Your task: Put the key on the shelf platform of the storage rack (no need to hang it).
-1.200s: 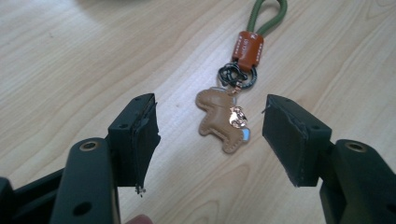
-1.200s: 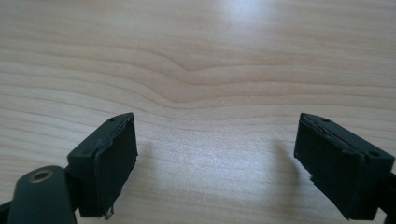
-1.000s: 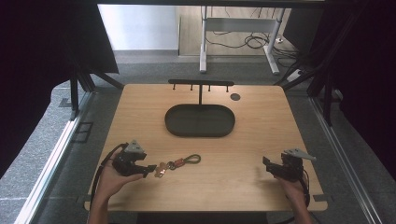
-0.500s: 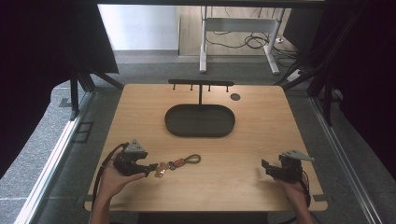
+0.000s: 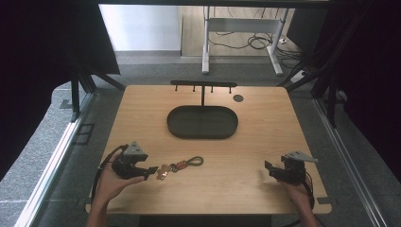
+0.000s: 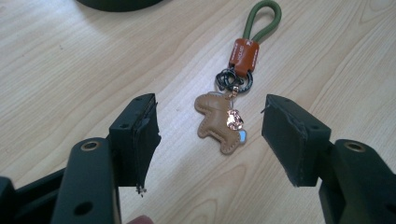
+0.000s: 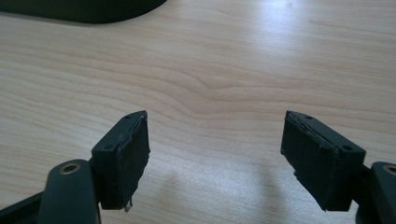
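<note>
In the high view, the left gripper (image 5: 152,169) sat at the lower left of the worktop (image 5: 265,142), just beside the keychain (image 5: 178,166). The right gripper (image 5: 270,168) rested at the lower right, well apart from it.

In the left gripper view, the jaws were spread wide, and the keychain (image 6: 224,116) lay flat between them, untouched.

In the right gripper view, the jaws were spread wide over bare wood.

In the high view, the table (image 5: 265,142) takes up the middle of the frame. A tray (image 5: 202,122) lies on it at centre, with a rack (image 5: 203,85) standing just behind it toward the upper edge. A keychain (image 5: 178,165) lies at lower left of centre, just right of the left gripper (image 5: 150,170). The right gripper (image 5: 270,169) sits at lower right, well apart from it.
</note>
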Demonstrator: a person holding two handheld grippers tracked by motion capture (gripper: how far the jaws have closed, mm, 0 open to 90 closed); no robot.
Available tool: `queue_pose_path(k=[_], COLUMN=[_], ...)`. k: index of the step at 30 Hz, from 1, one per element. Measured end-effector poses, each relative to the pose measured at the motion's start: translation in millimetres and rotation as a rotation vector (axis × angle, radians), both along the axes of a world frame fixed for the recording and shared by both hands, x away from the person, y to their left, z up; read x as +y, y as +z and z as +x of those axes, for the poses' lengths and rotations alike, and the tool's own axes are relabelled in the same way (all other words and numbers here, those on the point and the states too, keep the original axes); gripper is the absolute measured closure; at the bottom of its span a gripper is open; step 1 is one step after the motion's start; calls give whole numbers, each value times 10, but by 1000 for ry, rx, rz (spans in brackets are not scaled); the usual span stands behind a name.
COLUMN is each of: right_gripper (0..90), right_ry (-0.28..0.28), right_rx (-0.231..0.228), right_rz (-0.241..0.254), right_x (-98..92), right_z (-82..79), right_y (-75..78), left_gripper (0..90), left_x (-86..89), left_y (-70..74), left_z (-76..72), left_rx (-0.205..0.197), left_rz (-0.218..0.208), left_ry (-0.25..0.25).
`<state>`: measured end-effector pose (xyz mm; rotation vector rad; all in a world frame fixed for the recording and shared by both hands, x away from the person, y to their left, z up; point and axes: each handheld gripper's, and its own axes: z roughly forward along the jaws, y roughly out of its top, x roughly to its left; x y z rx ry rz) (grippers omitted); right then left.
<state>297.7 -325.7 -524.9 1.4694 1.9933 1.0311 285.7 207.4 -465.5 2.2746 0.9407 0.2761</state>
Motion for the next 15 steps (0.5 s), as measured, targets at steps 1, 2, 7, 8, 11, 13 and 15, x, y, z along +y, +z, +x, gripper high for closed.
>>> queue_pose_path(k=[1,2,7,8,11,13,15], right_gripper=[248,251,253,253,253,258,268], right_ry=[0,20,61,71,93,96,101], right_rx=[0,3,-8,-10,-14,-13,-16], right_rz=[0,-7,-7,-8,-9,-7,22], right_x=[0,16,49,54,77,74,58], right_z=[0,-9,-47,-61,-104,-114,-116], right_y=[0,-9,13,24,35,37,49], left_gripper=[366,366,369,369,369,370,369], left_x=[2,-2,-33,-54,-107,-173,-216], left_y=[6,19,80,105,148,173,172], left_z=[13,28,65,73,99,135,158], left_rx=[-3,6,13,15,23,23,28], left_rz=[2,4,12,14,13,31,48], left_ry=[-5,-7,-21,-35,-69,-91,-103])
